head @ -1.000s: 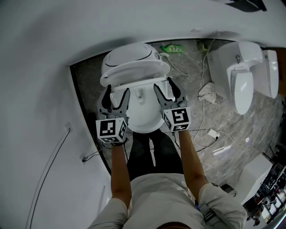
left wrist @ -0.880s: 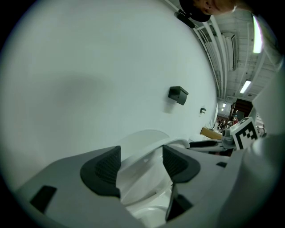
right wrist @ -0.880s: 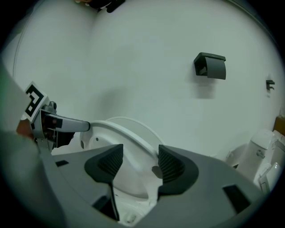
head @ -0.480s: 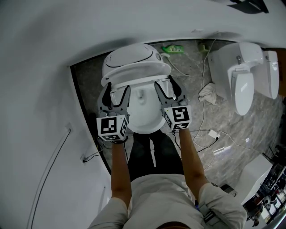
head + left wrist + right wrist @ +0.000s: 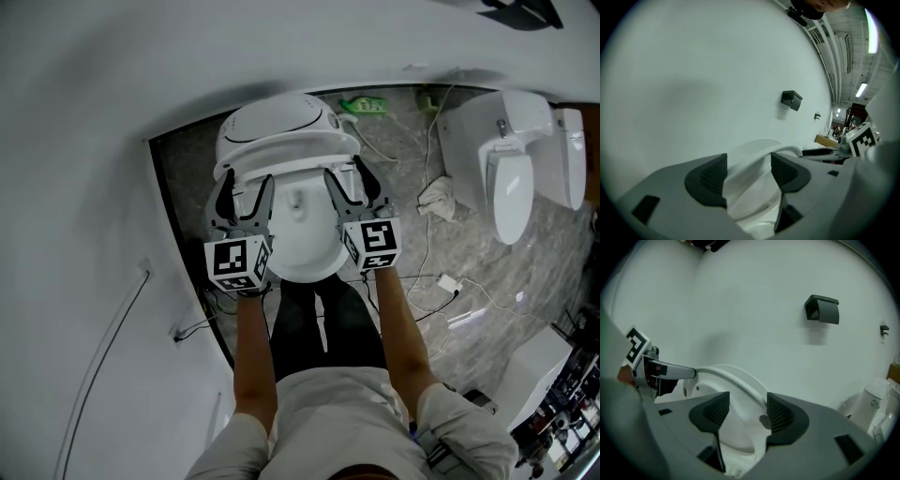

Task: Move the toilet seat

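So here I have both tools on the toilet seat (image 5: 286, 155), which sits in the upper middle of the head view, tipped up off the bowl (image 5: 300, 246) with the lid (image 5: 277, 117) standing just behind it. My left gripper (image 5: 244, 194) is at the seat's left side and my right gripper (image 5: 352, 185) is at its right side, both reaching in from the lower part of the frame. In each gripper view the jaws stand fairly wide, yet the white band of the seat fills the gap from one dark pad to the other. I take it that both pairs of fingers are clamped across the seat's width and are not hanging loose around it. In the right gripper view the underside of the ring faces me, with a small bumper showing beside the right-hand pad. As I judge it, the grasp is made and the lift is partly done: the seat is clear of the bowl but not laid back against the lid. What remains is to swing it to its resting place and then let go.
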The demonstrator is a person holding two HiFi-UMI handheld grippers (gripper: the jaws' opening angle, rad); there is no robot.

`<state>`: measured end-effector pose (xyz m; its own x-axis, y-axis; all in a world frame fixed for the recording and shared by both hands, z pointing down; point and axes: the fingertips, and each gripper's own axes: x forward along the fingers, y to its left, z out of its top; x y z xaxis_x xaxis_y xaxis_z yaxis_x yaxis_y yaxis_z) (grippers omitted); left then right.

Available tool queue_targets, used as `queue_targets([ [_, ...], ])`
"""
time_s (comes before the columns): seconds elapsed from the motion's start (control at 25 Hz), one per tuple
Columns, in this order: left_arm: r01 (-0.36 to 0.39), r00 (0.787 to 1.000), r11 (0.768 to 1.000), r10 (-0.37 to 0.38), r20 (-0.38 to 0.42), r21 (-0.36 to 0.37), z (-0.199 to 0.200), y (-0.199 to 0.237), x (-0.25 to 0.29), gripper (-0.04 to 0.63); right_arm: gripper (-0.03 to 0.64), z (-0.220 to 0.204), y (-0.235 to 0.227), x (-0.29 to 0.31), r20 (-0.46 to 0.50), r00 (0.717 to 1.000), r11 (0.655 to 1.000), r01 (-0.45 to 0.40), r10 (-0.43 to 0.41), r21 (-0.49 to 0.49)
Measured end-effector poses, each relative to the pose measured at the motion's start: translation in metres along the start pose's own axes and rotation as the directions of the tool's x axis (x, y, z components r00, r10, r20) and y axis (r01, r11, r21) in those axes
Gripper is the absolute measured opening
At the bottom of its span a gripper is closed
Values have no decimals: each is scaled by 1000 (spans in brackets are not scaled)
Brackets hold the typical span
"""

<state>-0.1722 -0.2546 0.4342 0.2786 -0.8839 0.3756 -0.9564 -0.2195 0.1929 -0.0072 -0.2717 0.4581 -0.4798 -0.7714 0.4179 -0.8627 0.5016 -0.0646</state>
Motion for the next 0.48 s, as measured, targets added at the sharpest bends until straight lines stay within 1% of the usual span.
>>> queue_targets([
  [0.48,-46,999,999,46,-15,11,1,6,9,308,265,-3,-3,5,-24,1000,1000,1,-1,-6],
])
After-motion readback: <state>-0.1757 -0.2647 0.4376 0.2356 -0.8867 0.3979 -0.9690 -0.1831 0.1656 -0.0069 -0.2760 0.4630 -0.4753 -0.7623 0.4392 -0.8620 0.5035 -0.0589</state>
